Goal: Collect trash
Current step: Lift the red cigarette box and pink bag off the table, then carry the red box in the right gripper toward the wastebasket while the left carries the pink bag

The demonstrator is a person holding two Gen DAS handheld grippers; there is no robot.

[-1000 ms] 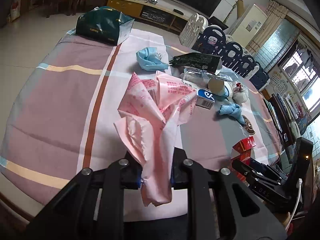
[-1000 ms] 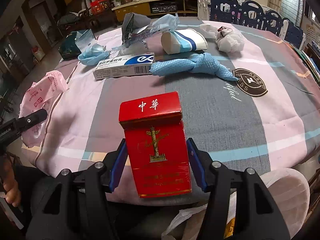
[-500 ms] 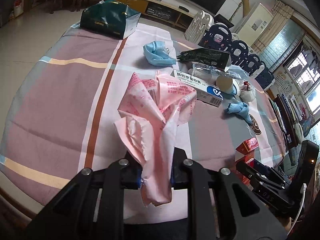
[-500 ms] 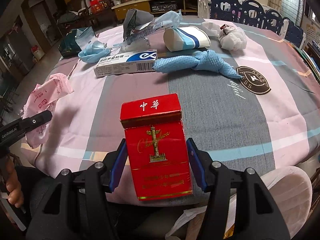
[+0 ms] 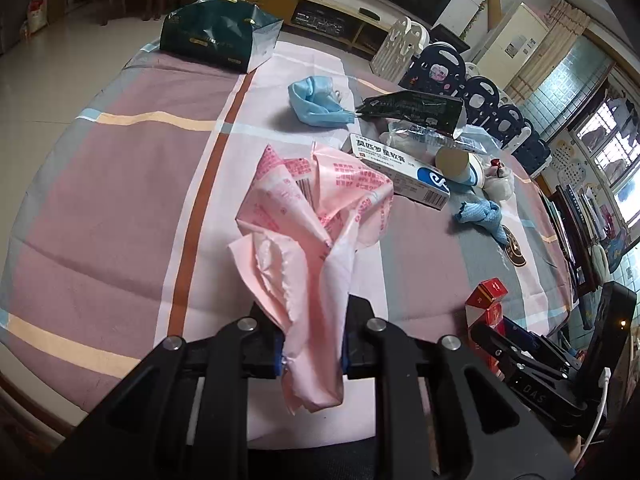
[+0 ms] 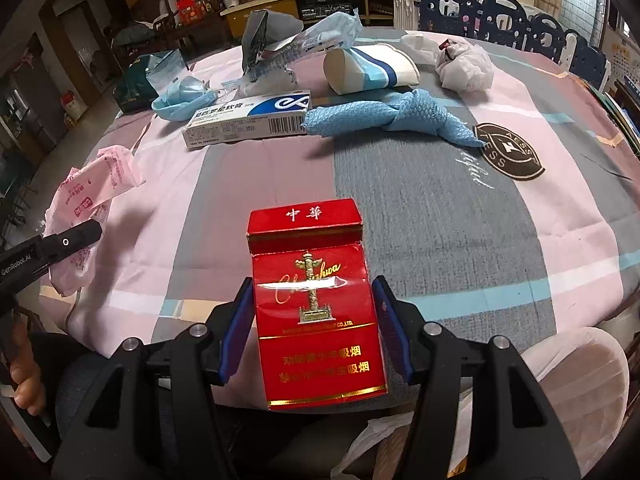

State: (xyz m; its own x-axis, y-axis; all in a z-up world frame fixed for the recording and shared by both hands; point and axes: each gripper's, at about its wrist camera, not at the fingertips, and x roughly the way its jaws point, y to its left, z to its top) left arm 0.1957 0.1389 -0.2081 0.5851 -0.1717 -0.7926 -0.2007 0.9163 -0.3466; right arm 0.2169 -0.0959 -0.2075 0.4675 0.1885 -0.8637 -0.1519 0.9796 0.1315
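My left gripper (image 5: pixel 312 344) is shut on a crumpled pink plastic wrapper (image 5: pixel 316 220), held above the near edge of the striped tablecloth (image 5: pixel 120 184). The right wrist view also catches that pink wrapper (image 6: pixel 92 196) at far left. My right gripper (image 6: pixel 314 320) is shut on a red cigarette pack (image 6: pixel 316 304), upright between the blue pads over the table's near edge. The red pack (image 5: pixel 486 304) shows at lower right in the left wrist view. Other trash lies further back: a white and blue medicine box (image 6: pixel 248 120), a blue mesh cloth (image 6: pixel 392 118) and a blue face mask (image 6: pixel 180 98).
A paper cup (image 6: pixel 368 70) lies on its side beside a white crumpled bag (image 6: pixel 464 68) and clear and dark wrappers (image 6: pixel 276 44). A dark green bag (image 5: pixel 220 32) sits at the far table edge. A translucent white bag (image 6: pixel 568 384) hangs below right. Chairs line the far side.
The left gripper with the pink wrapper has shifted slightly, so the table items sit lower and nearer in its view. The right gripper and the red pack have stayed put.
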